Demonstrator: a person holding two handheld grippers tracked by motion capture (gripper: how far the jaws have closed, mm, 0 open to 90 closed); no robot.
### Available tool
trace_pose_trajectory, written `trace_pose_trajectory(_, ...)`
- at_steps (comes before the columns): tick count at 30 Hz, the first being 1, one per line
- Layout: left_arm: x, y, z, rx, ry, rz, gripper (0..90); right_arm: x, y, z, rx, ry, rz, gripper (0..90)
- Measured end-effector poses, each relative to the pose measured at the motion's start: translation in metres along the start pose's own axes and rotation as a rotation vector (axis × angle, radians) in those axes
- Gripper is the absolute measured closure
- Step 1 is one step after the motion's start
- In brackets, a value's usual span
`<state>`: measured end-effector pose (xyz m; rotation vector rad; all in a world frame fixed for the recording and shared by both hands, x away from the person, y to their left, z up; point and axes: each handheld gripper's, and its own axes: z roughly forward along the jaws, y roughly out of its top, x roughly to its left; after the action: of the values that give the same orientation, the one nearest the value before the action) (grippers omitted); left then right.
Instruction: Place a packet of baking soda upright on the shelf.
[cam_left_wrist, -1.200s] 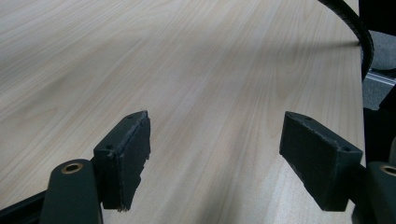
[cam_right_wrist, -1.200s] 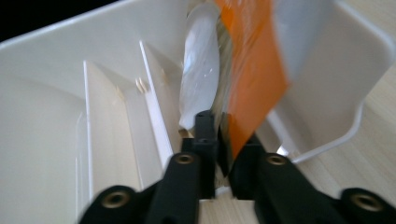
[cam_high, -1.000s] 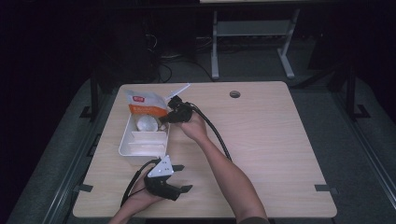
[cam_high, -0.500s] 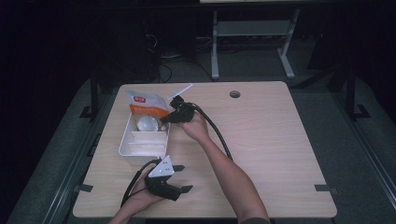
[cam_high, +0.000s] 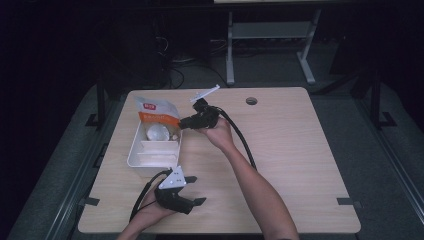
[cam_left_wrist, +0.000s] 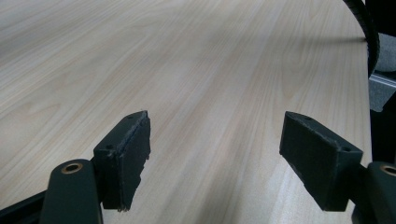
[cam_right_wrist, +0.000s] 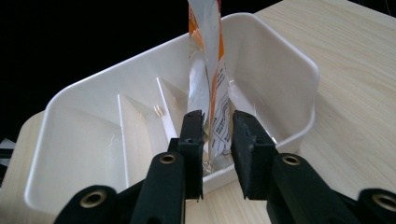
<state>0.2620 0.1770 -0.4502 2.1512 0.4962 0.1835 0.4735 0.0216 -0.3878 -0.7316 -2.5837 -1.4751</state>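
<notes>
Now: right tool (cam_right_wrist: 215, 140) jaws just opening, pouch (cam_right_wrist: 208, 70) between, standing in tray (cam_right_wrist: 289, 60) | left tool (cam_left_wrist: 215, 154) wide open, empty, low over wood surface (cam_high: 300, 150) | dark room

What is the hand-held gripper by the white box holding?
Nothing now. The right hand-held gripper has just been opening; the pouch edge stands loose between its jaws.

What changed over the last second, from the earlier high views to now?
The right gripper has just been opening: its jaws now stand slightly apart with the pouch between them, let go in the tray, and the hand has drawn back a little. The left gripper stayed open and in place; pouch and tray kept their places.
</notes>
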Motion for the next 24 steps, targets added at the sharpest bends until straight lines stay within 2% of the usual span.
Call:
trace_pose_trajectory(9,-0.001,0.001,0.002,0.006,-0.003,0.009,24.2,-0.001,-0.006,-0.023,-0.009,0.002,0.000,63.4)
trace_pose_trajectory(24,-0.002,0.001,0.004,0.012,-0.002,0.006,24.3,-0.003,-0.018,-0.059,-0.046,-0.025,0.012,50.2)
